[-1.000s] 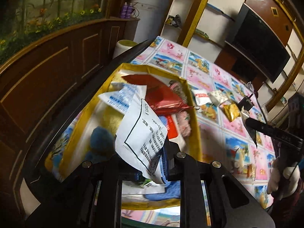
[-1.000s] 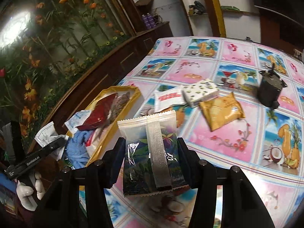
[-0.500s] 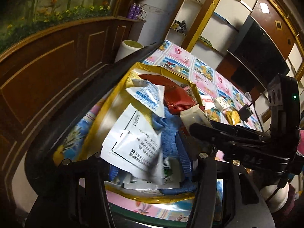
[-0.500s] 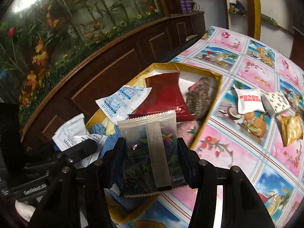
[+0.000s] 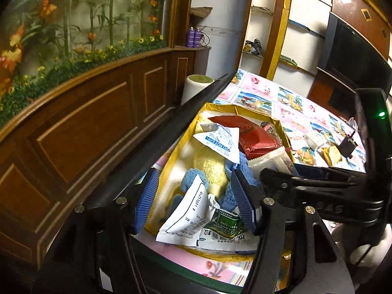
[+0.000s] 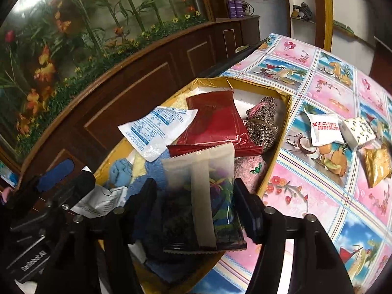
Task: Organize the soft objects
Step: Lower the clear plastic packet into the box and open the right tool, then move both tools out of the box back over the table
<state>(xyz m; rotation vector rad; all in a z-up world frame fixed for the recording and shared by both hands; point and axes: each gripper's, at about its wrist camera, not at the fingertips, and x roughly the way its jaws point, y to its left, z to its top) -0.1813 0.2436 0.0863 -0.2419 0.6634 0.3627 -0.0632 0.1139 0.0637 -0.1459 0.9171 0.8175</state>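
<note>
Mostly crinkly flat sachets (image 6: 210, 125), fuzzy cloths (image 5: 210, 169).

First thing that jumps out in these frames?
The gold-rimmed box heaped with packets and cloths, a red packet on top. The right gripper, its fingers opening, has a floral sachet between them over the box. More packets lie on the bright tablecloth.
</note>
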